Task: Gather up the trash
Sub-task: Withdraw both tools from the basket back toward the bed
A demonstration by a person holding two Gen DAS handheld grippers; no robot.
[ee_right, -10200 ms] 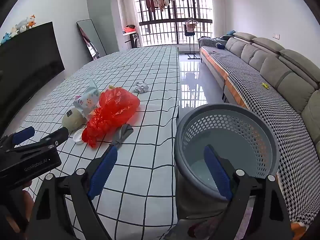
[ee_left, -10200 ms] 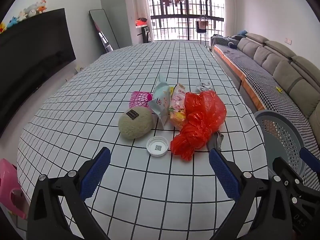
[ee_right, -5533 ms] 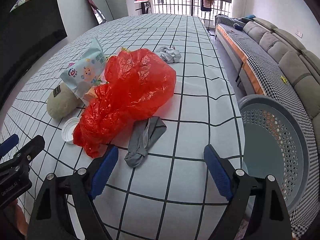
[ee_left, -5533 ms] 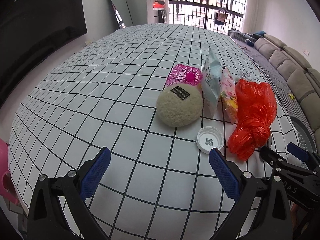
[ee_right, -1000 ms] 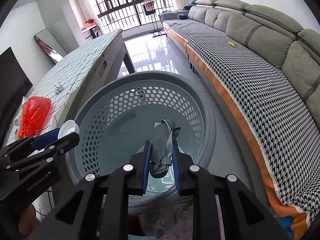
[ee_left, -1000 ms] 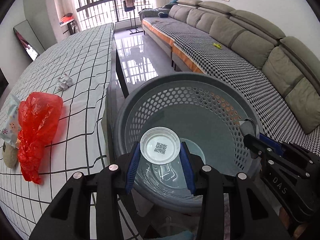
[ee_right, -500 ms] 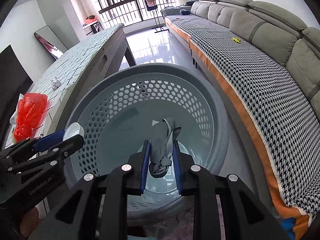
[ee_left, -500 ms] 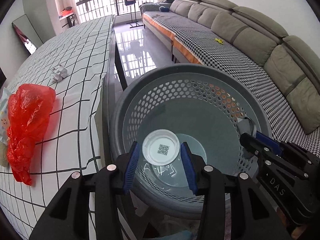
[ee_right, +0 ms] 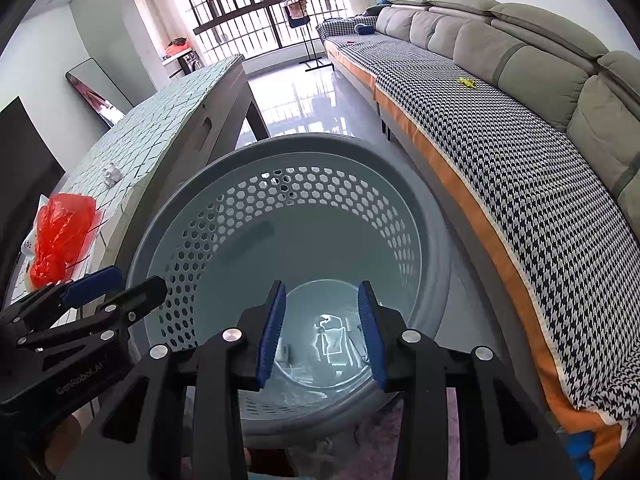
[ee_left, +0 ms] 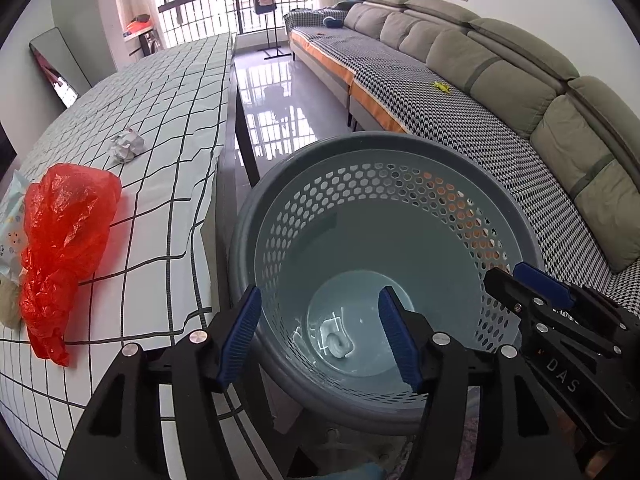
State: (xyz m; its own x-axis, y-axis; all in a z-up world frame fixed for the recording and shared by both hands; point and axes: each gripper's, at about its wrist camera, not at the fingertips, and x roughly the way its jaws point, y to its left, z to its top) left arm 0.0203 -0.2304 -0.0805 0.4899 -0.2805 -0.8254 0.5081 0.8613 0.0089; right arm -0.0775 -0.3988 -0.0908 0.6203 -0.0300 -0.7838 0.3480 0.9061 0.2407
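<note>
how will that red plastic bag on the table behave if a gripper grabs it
The crumpled red plastic bag looks thin and wrinkled, so probably floppy and light. Its glossy film may slip, and loose folds would likely drag across the checked tablecloth.

You're looking into a grey-blue basket (ee_left: 400, 152) whose wall is pierced with a honeycomb of holes. Your left gripper (ee_left: 320, 336) and right gripper (ee_right: 322, 332) are black with blue pads. The counter (ee_left: 160, 120) wears a white cloth gridded in black. On it lies a bright red plastic bag (ee_left: 64, 240). The sofa (ee_left: 500, 80) is grey-green, its cover (ee_left: 440, 120) black-and-white houndstooth edged in orange.
</note>
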